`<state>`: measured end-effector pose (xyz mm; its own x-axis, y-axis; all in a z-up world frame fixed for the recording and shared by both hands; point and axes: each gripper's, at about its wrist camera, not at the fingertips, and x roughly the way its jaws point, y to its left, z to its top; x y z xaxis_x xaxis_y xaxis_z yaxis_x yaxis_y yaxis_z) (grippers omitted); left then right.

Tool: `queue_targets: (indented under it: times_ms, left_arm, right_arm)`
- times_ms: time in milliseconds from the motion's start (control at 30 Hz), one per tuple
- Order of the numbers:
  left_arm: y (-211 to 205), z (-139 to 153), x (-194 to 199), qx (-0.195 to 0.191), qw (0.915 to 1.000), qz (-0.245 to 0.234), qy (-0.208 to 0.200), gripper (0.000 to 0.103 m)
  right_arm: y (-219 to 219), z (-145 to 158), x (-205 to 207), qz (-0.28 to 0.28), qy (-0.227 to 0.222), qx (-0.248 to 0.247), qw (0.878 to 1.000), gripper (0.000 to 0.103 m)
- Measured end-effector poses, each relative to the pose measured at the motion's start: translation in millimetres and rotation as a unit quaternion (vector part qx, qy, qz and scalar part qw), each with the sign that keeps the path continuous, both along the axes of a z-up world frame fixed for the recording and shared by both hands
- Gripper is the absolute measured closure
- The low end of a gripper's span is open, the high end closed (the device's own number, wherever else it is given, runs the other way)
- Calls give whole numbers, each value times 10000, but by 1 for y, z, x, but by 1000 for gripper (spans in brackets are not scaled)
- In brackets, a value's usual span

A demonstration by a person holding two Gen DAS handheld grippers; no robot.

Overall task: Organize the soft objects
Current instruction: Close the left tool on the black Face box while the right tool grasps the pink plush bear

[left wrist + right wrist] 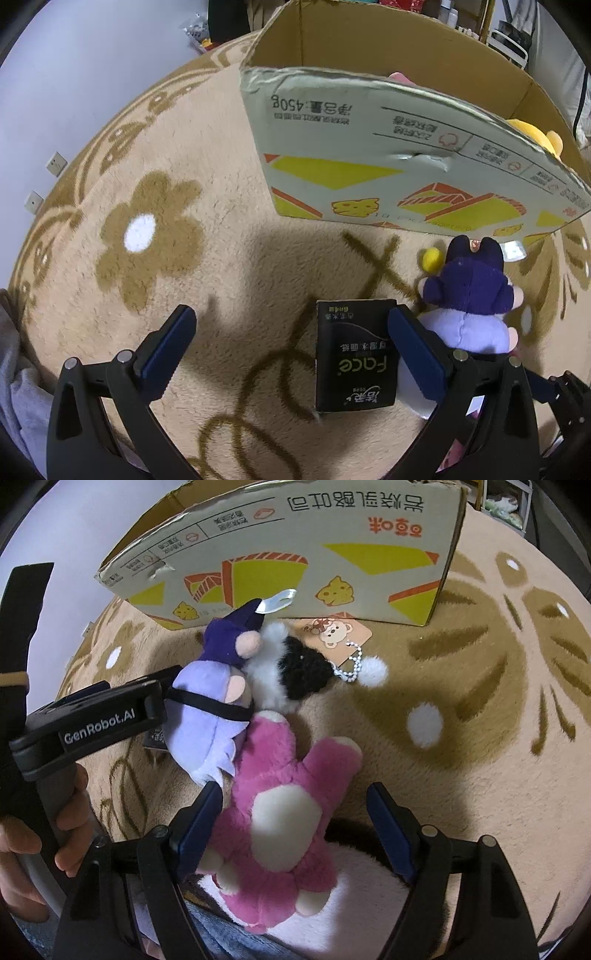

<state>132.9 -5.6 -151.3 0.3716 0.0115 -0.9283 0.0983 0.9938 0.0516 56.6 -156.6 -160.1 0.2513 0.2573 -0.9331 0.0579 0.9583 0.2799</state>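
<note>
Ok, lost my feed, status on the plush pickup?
Both grippers open, left over tissue pack, right straddling pink plush bear. Purple plush crowds it.

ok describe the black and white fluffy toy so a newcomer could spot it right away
Find the big cardboard box standing on the beige flowered rug; three plush toys lie in a cluster just in front of it. The black and white fluffy toy is nearest the box, wedged between the purple plush and the pink plush. It alone has a bead chain and bear tag.
</note>
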Motion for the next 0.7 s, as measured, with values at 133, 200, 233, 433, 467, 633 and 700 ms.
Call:
queue_targets:
  times_ms: [133, 200, 233, 433, 467, 633, 700]
  left_arm:
    - [0, -3, 3, -72, 10000, -24, 59, 0]
    - [0, -5, 5, -76, 9999, -44, 67, 0]
    - [0, -5, 5, -71, 9999, -48, 66, 0]
    - [5, -12, 13, -180, 9997, 10, 158, 0]
    - [7, -13, 15, -214, 9996, 20, 181, 0]
    - [12, -18, 20, -420, 9987, 99, 286, 1]
    - [14, -18, 21, -439, 9985, 109, 294, 1]
  right_arm:
    - [3, -2, 2, 35, 41, -9, 10000, 19]
    - [6, -3, 3, 61, 58, -28, 10000, 19]
    - [7, -3, 4, 72, 56, -47, 9999, 19]
    - [10, -4, 5, 73, 80, -63, 9999, 19]
    - [9, -4, 4, 77, 85, -67, 9999, 22]
    - [8, -4, 4, 89, 88, 23, 9999, 32]
    - [8, -4, 3, 89, 72, 97, 9999, 34]
